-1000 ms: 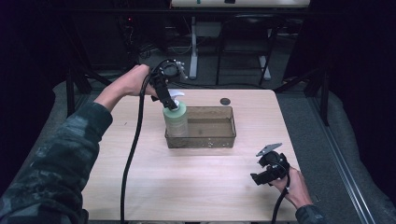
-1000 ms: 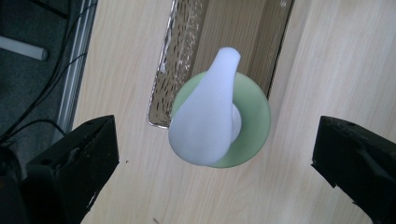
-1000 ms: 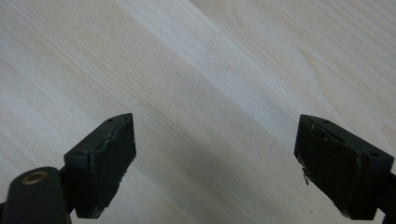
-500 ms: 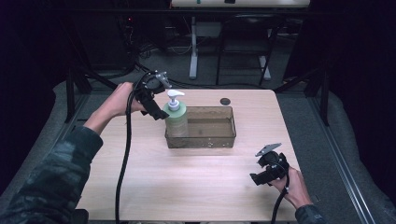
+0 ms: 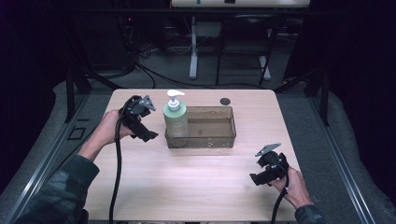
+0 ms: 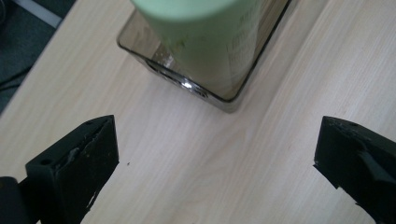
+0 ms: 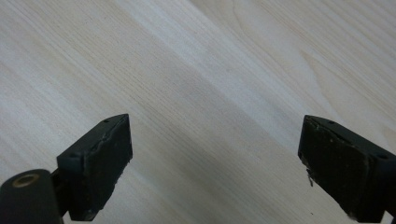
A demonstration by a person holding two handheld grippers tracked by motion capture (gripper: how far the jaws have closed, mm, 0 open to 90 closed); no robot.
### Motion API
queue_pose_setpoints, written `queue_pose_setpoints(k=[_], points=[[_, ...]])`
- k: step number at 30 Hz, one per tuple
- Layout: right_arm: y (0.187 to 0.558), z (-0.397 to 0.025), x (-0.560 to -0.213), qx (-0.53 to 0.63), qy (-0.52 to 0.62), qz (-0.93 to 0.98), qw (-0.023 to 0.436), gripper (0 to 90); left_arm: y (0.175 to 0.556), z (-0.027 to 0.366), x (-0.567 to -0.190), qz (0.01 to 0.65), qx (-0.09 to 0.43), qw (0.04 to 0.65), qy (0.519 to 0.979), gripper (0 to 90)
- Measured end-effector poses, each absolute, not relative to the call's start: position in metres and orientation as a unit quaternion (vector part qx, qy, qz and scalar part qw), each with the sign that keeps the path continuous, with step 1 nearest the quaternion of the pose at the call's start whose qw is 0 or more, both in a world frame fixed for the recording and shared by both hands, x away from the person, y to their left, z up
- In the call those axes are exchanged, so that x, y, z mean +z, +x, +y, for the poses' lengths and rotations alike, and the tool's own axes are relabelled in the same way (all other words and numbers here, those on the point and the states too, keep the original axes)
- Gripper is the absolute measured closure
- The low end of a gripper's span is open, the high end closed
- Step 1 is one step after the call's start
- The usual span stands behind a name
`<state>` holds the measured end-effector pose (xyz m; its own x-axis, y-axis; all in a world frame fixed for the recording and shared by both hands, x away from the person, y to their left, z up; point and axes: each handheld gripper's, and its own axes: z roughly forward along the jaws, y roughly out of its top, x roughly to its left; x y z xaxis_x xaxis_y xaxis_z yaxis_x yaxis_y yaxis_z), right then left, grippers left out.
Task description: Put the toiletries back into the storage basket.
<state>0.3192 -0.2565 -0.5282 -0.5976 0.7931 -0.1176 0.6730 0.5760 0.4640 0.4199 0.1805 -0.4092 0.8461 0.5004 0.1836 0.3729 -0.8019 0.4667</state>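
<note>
**Soap bottle parked in the bin, both grippers empty**

Standing by the table, and everything here is easiest to place off the clear bin (image 5: 205, 135) sitting on the wooden table (image 5: 187, 186).

The green soap bottle (image 5: 175, 119) with the white pump stands upright inside the bin, tucked into its left end, right up against the wall there. From the left gripper's own camera you can see the bottle (image 6: 205, 37) through the bin's corner (image 6: 219, 100), so it's clearly in there and not beside it.

The left gripper (image 5: 145, 135) hangs just off the bin's left end, near it but not touching. Its jaws are spread wide, with nothing but bare table between them. It's pointed toward the bin corner and the bottle, with a clear gap to both.

The right gripper (image 5: 256, 178) is well apart from the bin, out past its front right corner toward the person's edge of the table. Jaws wide apart too, holding nothing; its own camera just looks at wood grain (image 7: 210, 93) between the two black pads.

There's also a small dark round thing (image 5: 225, 101) on the table just behind the bin's back wall. Too small to tell what it is.
</note>
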Motion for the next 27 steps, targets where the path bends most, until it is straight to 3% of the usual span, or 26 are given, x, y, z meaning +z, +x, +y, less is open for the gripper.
queue_pose_setpoints(k=[7, 14, 16, 27], points=[[0.320, -0.256, -0.530, 0.184, 0.414, 0.876, 0.163, 8.7, 0.412, 0.197, -0.444, 0.278, 0.137, 0.217, 0.925, 0.0], [0.321, -0.255, -0.533, 0.179, 0.411, 0.879, 0.163, 7.8, 0.409, 0.206, -0.481, 0.328, 0.112, 0.262, 0.901, 0.0], [0.321, -0.255, -0.533, 0.177, 0.411, 0.879, 0.164, 7.7, 0.409, 0.205, -0.490, 0.323, 0.108, 0.239, 0.909, 0.0], [0.321, -0.256, -0.533, 0.178, 0.410, 0.879, 0.167, 6.4, 0.401, 0.211, -0.503, 0.335, 0.107, 0.245, 0.904, 0.0]])
